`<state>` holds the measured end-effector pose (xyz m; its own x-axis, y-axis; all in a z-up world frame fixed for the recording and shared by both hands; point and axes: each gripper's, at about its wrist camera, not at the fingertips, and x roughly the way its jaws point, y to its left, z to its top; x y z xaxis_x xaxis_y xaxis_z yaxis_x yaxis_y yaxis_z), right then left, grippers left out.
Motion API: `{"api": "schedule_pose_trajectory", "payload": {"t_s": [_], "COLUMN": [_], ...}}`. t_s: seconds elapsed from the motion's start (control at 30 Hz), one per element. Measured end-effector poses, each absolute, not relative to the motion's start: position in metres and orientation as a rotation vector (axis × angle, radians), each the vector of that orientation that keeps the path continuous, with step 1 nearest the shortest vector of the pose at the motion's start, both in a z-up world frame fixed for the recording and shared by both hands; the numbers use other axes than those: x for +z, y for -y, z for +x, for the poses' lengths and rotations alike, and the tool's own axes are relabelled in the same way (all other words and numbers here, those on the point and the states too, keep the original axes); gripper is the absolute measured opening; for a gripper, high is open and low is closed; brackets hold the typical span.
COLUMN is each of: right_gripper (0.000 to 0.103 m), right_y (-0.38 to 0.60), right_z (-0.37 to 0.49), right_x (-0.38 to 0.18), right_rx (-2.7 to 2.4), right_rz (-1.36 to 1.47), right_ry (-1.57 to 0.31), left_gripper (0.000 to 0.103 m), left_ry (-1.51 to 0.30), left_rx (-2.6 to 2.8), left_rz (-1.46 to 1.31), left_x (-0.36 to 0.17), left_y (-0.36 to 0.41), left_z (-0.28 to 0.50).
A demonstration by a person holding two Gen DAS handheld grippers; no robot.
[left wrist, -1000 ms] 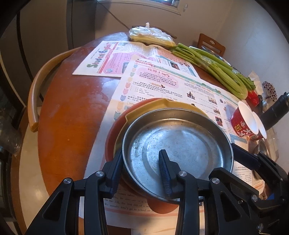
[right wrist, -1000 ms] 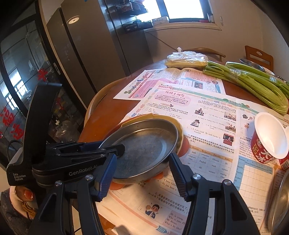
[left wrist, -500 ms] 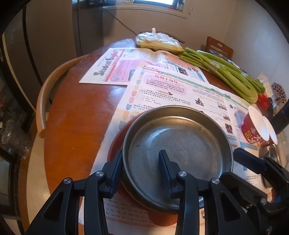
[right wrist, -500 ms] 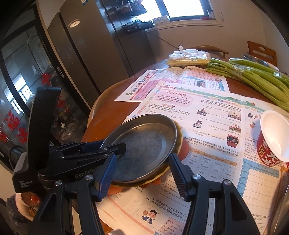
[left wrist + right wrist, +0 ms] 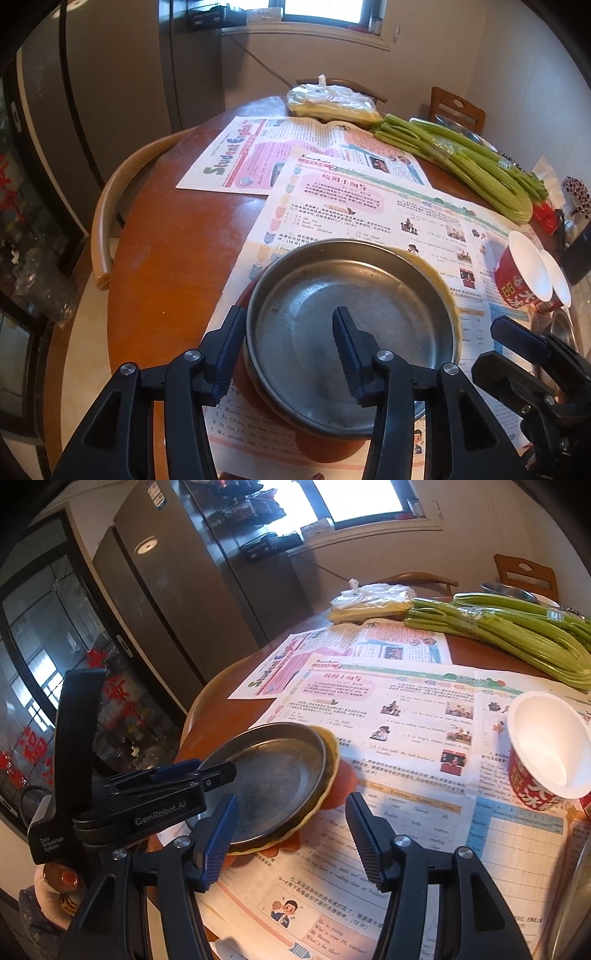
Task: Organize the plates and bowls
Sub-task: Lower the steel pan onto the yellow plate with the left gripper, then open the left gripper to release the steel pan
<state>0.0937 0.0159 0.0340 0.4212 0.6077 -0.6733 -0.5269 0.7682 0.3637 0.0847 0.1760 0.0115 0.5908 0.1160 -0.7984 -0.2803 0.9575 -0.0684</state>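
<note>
On the near part of the round wooden table (image 5: 173,266), atop a spread newspaper (image 5: 369,210): a stack of dishes, with a steel plate (image 5: 354,295) uppermost, nested in a yellow plate (image 5: 328,775) whose rim shows along the far and right side, and under both a red plate (image 5: 345,775) peeking out at the edge. Straddling the near-left rim of the steel plate, the left gripper (image 5: 291,339), one finger outside the rim and one over the plate's inside; jaws opening, rim between them, pads not visibly pressing on the metal any longer. Just right of the stack and nearer the camera, the right gripper (image 5: 291,827), jaws parted and empty, its left finger in front of the yellow plate's near edge, its right finger over bare newspaper; whether the left finger touches the stack cannot be told. Farther right on the paper, a red paper bowl with a white inside (image 5: 546,753), with a second like it just behind in the left wrist view. Beyond, a second newspaper sheet (image 5: 255,155) partly under the first, a long bundle of green celery stalks (image 5: 461,162) along the far right, and a plastic bag of something yellow (image 5: 332,103) at the far edge. Behind the table, wooden chairs, a grey fridge (image 5: 192,602) and a bright window (image 5: 358,498).
</note>
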Motion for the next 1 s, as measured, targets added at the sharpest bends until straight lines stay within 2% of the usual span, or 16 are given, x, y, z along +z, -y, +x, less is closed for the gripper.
{"api": "schedule_pose_trajectory", "payload": {"t_s": [0.7,1.0], "right_gripper": [0.061,0.064], "right_y": [-0.005,-0.003], "right_z": [0.081,0.08], "right_x": [0.044,0.043], "right_rx": [0.748,0.768], "right_rz": [0.105,0.126], "right_ry": [-0.856,-0.867], "left_gripper": [0.052,0.053], "left_ry": [-0.799,-0.783], "left_rx": [0.264,0.302], "left_rz": [-0.254,-0.3], "left_x": [0.04,0.038], "left_y": [-0.18,-0.201], "left_z": [0.055,0.042]}}
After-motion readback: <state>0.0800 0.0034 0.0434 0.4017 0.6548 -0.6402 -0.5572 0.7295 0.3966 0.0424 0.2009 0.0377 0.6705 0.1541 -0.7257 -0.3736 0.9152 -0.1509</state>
